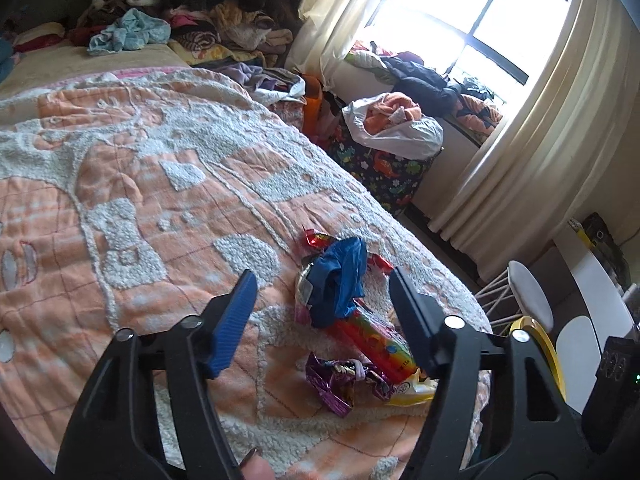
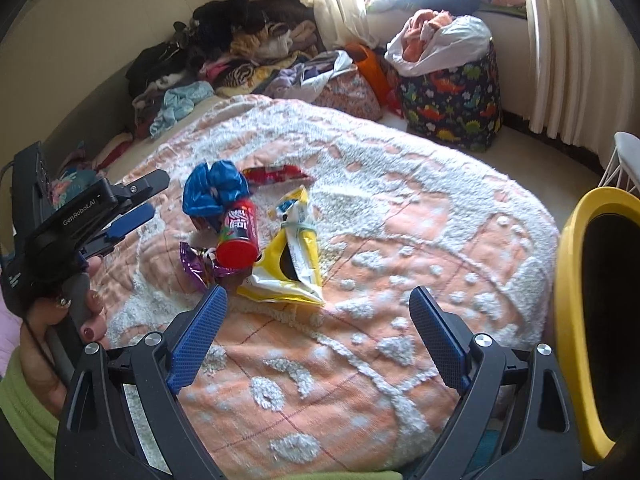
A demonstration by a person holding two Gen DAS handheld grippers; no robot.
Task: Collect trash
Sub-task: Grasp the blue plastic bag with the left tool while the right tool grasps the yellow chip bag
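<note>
Trash pile sits on the bed (image 2: 400,208), on the orange-and-white blanket, toward the bed edge nearest the yellow bin (image 2: 572,292). Landmark = red can (image 2: 237,236), lying on its side. Blue crumpled bag (image 2: 214,194) touching the can's far end, partly draped over it. Red wrapper (image 2: 276,174) just beyond the can, flat on the blanket. Yellow snack bag (image 2: 294,264) just beside the can on the bin side, touching it. Purple wrapper (image 2: 196,266) against the can's near end, opposite side from the yellow bag.

Left claw (image 1: 322,298) released, jaws partly spread, nothing pinched; hangs near the can, over the blue bag. Right claw (image 2: 318,306) released, jaws wide, empty, near the can, fingertips just short of the yellow bag. Bin stands off the bed, well apart from the can.
</note>
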